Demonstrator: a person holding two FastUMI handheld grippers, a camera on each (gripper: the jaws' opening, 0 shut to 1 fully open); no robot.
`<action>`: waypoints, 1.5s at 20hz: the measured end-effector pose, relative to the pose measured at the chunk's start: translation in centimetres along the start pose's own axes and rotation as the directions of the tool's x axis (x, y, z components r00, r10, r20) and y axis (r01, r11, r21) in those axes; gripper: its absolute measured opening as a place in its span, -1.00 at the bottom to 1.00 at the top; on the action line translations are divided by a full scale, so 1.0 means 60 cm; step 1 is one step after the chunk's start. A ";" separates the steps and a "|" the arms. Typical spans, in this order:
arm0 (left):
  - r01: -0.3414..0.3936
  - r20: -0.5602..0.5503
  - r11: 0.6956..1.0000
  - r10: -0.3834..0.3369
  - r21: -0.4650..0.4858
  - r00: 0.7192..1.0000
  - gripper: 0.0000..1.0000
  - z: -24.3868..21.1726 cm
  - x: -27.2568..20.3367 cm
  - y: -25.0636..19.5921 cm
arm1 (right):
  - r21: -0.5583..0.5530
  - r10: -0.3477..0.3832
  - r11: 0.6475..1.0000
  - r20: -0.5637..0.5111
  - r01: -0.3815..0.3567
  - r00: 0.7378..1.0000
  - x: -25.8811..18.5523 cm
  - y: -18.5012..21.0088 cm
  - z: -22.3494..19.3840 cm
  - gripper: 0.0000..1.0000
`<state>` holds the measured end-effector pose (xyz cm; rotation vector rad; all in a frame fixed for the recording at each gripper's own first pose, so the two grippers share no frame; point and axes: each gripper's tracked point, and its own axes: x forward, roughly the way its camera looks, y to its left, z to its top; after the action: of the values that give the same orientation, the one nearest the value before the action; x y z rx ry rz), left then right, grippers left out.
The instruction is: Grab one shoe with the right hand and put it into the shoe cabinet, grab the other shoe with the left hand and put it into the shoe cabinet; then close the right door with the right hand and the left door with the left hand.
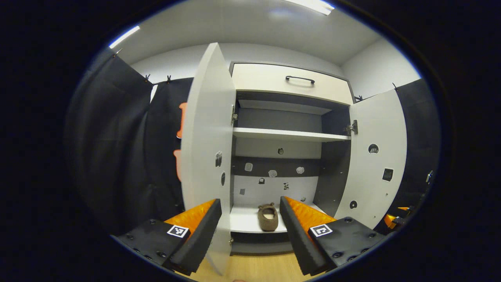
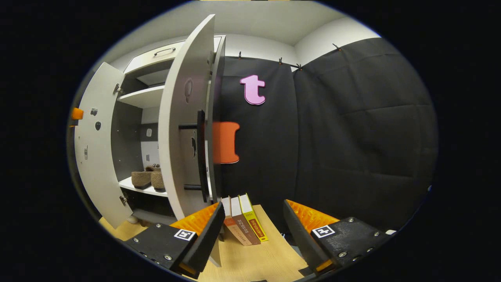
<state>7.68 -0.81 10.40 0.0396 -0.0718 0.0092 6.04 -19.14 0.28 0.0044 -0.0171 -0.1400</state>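
The shoe cabinet stands with both doors swung open. One brown shoe rests on the bottom shelf, seen between the fingers of my open, empty left gripper, which is a short way in front. The left door hangs close by its left finger. In the right gripper view two brown shoes sit side by side on that shelf. My right gripper is open and empty beside the right door, on the outer face with the dark bar handle.
Three books lean upright on the wooden floor next to the cabinet, just past the right gripper's fingers. Black cloth walls close in both sides. An upper shelf and a drawer with a handle sit above.
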 end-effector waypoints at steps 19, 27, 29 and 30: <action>-0.107 0.024 0.994 0.108 -0.014 0.994 0.93 -0.039 -0.108 0.207 | 0.026 -0.011 1.000 -0.032 0.011 0.999 0.040 0.078 -0.049 0.78; -0.080 0.011 0.997 0.080 -0.014 0.997 0.93 -0.059 -0.083 0.272 | 0.070 0.042 0.997 -0.020 -0.041 0.999 0.035 0.202 -0.050 0.77; -0.079 0.011 0.997 0.079 -0.011 0.997 0.93 -0.062 -0.081 0.288 | 0.077 0.057 0.995 -0.015 -0.056 0.998 0.041 0.239 -0.051 0.78; -0.080 0.009 0.997 0.080 -0.007 0.997 0.93 -0.064 -0.080 0.296 | 0.074 0.066 0.995 -0.012 -0.065 0.998 0.046 0.257 -0.050 0.78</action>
<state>2.95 17.07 6.95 0.0297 -0.0827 0.0892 10.98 -4.27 -2.59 0.0783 -0.0078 -0.0738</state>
